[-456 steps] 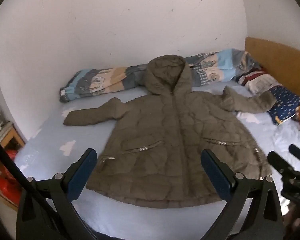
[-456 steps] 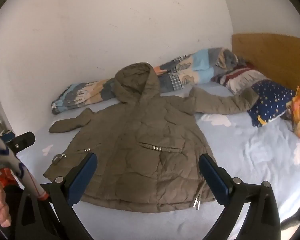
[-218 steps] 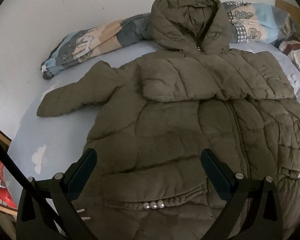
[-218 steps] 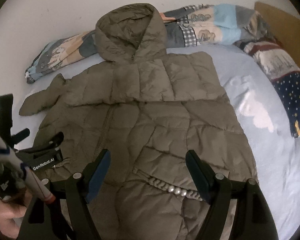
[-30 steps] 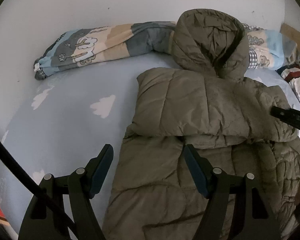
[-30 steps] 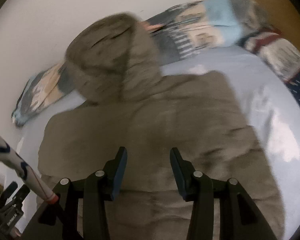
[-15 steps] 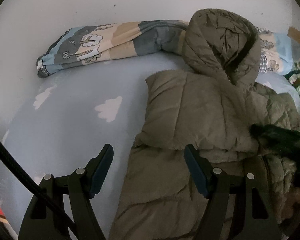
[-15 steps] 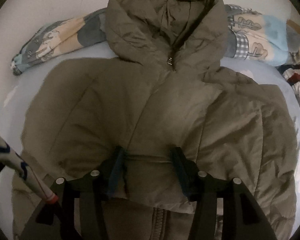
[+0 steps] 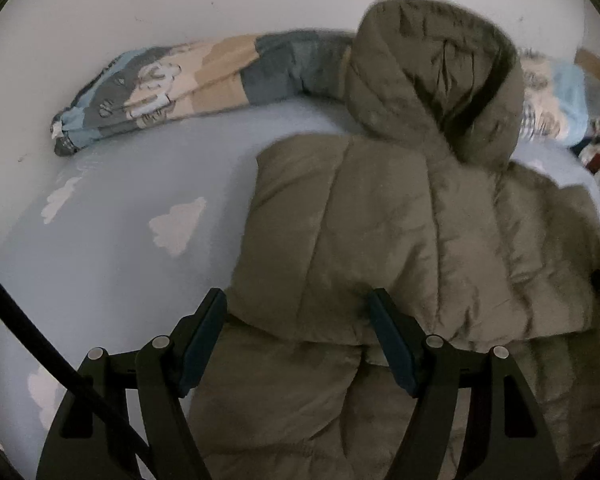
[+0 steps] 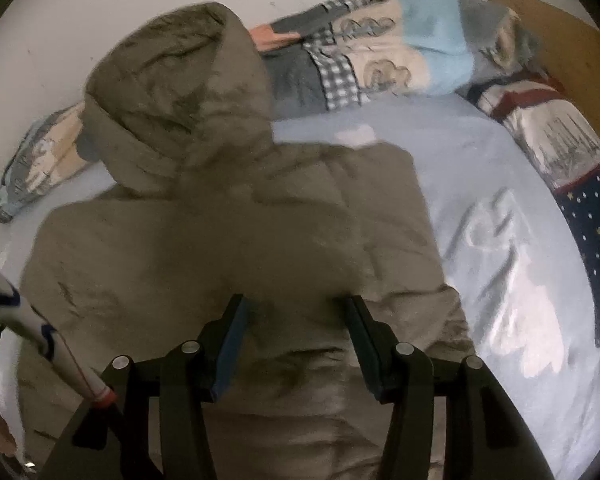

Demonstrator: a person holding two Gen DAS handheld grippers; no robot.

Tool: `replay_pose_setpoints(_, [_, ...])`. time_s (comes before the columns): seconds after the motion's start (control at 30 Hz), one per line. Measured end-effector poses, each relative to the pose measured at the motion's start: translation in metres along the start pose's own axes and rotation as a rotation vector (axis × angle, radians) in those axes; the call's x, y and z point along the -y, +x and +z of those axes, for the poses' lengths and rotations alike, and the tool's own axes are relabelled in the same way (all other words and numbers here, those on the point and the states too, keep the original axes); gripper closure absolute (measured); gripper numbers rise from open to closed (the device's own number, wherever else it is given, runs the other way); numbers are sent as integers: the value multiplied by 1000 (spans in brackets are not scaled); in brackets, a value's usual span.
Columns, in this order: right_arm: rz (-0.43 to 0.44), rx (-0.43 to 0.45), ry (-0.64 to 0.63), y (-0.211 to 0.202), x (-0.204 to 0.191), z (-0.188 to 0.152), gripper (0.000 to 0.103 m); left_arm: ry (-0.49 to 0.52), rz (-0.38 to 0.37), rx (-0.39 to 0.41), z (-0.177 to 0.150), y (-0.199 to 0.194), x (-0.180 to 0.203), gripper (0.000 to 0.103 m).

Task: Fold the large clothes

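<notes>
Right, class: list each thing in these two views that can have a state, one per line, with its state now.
Coat: lying on the bed, both sleeves folded in across the body.
Hood: unfolded, lying flat past the collar.
Left claw: open, astride the fold's edge.
Right claw: open, over the coat, holding nothing.
Rolled quilt: bunched along the wall.
Bedsheet: spread flat.
</notes>
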State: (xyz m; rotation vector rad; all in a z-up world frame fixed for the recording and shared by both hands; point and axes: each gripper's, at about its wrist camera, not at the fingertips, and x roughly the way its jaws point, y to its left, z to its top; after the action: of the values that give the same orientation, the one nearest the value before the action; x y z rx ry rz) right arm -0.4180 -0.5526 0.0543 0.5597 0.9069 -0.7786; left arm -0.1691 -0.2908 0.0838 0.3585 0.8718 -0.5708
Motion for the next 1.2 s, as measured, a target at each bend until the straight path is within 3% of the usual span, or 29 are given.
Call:
replay_pose_setpoints(0.23, [12,-57,29,38,14,-12,45,-12,-9,-84,-8,27,-4,26])
replay_pose_setpoints(0.37, [25,-80,23,42,17,-10,44,-7,5,-74,-7,11,-5,26])
replay_pose_setpoints(0.53, [77,-45,84,-9,28,-19,43,-14,-37,-4,-6,-41,-6,26])
replay_pose_setpoints(0.67, [85,-38,57,-62,35,-57,43,3,-38,64,-24,-93,-8,26])
replay_pose_setpoints(0.8, [113,-34,83,-107,49,-107,43,28,-54,91,-66,-144,-10,26])
replay_pose_setpoints(0.9, [99,-26,93,-131,57,-141,41,25,-75,52,-108,-165,-13,26])
replay_pose_setpoints(1.07, [86,-25,59,-160,59,-197,41,15,-61,-45,-180,-174,-22,26])
replay_pose_setpoints(1.2, [85,-17,6,-171,44,-229,41,48,10,-88,-218,-169,-24,26])
